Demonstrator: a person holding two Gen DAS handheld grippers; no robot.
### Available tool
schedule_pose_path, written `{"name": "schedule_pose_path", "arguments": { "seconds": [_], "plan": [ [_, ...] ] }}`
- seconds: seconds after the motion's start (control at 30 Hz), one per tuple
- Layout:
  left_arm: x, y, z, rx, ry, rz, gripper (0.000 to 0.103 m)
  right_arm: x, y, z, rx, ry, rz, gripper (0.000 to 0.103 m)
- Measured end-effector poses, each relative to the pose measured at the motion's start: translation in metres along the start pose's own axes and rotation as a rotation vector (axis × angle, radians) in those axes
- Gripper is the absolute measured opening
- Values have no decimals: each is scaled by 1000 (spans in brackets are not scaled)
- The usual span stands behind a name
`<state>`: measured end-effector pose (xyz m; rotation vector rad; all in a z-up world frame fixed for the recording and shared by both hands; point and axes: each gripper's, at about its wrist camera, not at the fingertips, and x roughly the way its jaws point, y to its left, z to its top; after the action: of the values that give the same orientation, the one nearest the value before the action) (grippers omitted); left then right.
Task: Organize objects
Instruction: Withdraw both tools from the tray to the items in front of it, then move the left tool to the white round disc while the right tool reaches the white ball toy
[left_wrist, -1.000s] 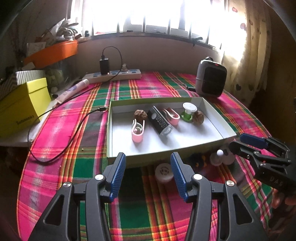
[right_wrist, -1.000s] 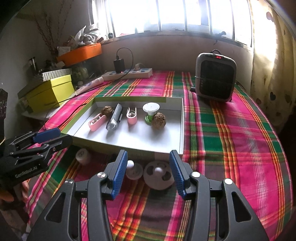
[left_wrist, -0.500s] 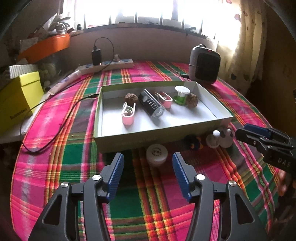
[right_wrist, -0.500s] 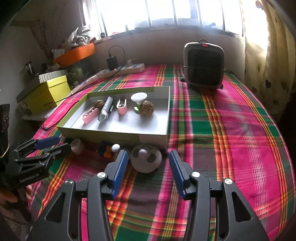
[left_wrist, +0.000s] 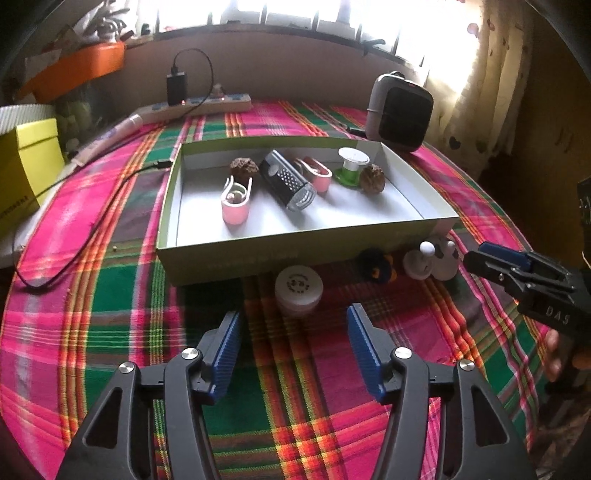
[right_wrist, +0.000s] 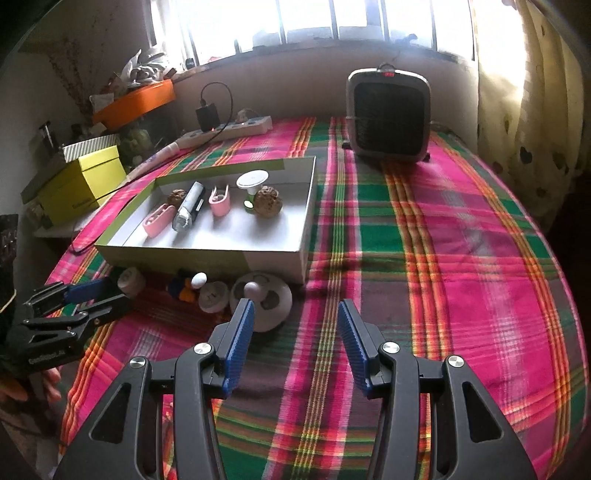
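A shallow green-rimmed box (left_wrist: 258, 254) (right_wrist: 207, 254) sits on the plaid tablecloth. It holds two pink clips, a black grater (left_wrist: 288, 181), a white-and-green spool (left_wrist: 352, 168) and two brown nuts. In front of the box lie a white round jar (left_wrist: 298, 291) (right_wrist: 131, 282), a dark blue-and-orange toy (left_wrist: 376, 265), a small white knobbed piece (left_wrist: 419, 260) (right_wrist: 211, 293) and a larger white disc with a knob (right_wrist: 260, 299). My left gripper (left_wrist: 293, 350) is open, just short of the jar. My right gripper (right_wrist: 295, 345) is open, its left finger beside the large disc.
A small heater (right_wrist: 388, 114) stands at the back right. A power strip with a charger (left_wrist: 195, 105) and a trailing black cable (left_wrist: 92, 229) lie at the back left. A yellow box (left_wrist: 26, 173) sits at the left edge. Curtains hang on the right.
Both grippers have pulled back from the box and stayed open. The small objects in front of the box now show ahead of the fingers; the right gripper has drifted right.
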<state>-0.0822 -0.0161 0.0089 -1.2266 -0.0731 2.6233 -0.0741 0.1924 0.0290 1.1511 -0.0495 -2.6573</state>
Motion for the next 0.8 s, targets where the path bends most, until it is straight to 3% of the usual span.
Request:
{"name": "schedule_pose_path", "arguments": {
  "seconds": [0.8],
  "plan": [
    [11, 2, 14, 11, 9, 2, 58, 38, 22, 15, -89, 98, -9, 48]
  ]
}}
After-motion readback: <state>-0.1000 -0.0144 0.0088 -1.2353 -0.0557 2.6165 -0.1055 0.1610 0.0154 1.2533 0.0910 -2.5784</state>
